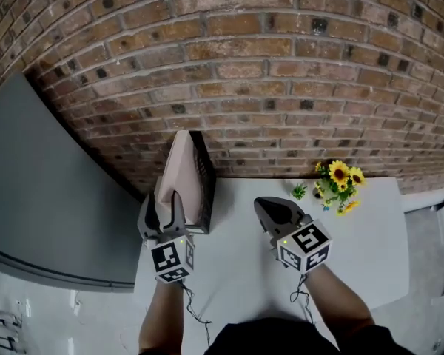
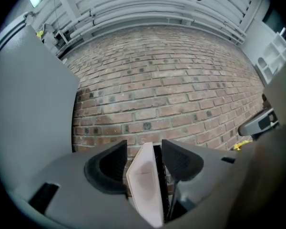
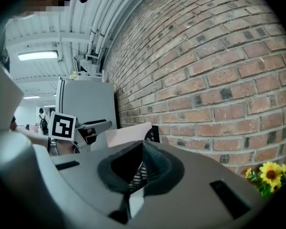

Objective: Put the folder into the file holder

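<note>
Brick wall [image 1: 281,87] backs a white surface [image 1: 355,257], with a grey panel [image 1: 37,198] running along the left and a small bunch of sunflowers [image 1: 339,183] at the far right edge. The black mesh file holder [image 1: 204,176] stands at the far left corner of the surface, against the wall. The pale pink folder [image 1: 179,170] is upright inside it, rising above the mesh and leaning a little to the left.

The left claw [image 1: 165,207] points level at the near edge of the folder. Its jaws are spread, and the folder's edge stands between them with a gap on each side, so nothing is pinched. The right claw [image 1: 266,207] hangs over the middle of the surface, well apart from the holder, with its jaws pressed together and nothing in them.

By the look of it the folder is already seated, and the step in hand is letting it go. The next move calls for drawing the left claw straight back toward the near side with the jaws kept wide, so neither pad drags the folder out or tips the holder.
</note>
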Tool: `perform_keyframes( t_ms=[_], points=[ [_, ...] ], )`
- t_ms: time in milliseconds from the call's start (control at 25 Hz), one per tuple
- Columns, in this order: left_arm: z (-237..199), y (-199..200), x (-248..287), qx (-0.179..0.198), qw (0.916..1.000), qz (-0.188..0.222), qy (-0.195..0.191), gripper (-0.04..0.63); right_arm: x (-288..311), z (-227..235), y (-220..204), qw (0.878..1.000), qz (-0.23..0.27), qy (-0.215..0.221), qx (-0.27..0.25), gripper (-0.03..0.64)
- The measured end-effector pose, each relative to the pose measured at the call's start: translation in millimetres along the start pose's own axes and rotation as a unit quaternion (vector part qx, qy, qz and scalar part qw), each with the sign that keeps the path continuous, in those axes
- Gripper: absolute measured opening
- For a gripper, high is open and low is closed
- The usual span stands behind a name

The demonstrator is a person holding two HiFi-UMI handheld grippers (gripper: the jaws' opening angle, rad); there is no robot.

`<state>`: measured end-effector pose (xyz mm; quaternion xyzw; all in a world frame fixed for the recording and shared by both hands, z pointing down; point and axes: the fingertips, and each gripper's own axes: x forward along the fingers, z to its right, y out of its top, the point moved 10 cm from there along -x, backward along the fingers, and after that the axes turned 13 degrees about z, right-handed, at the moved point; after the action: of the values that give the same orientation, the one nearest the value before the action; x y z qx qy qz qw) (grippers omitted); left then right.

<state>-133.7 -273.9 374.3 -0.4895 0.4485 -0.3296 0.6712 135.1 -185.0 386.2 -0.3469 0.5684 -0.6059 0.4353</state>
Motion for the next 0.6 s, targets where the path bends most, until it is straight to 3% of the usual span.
perform_keyframes(
  t_ms=[200, 480, 600],
  points=[
    [19.8, 24.5, -35.6, -0.002, 1.0000, -0.001, 0.004, 0.211, -16.8, -1.9, 6.9, 0.999, 0.003, 0.033, 0.004, 0.003],
    [62.6, 44.5, -96.3, -0.008, 0.9986, -0.032, 0.042, 0.023, -48.5, -2.1, 16.4, 0.995, 0.008, 0.098, 0.003, 0.003],
    [81.0, 53.2, -126.3, -0.015, 0.9967, -0.048, 0.063, 0.008, -60.7, -4.2, 16.0, 0.991, 0.005, 0.132, 0.009, 0.003]
  ],
)
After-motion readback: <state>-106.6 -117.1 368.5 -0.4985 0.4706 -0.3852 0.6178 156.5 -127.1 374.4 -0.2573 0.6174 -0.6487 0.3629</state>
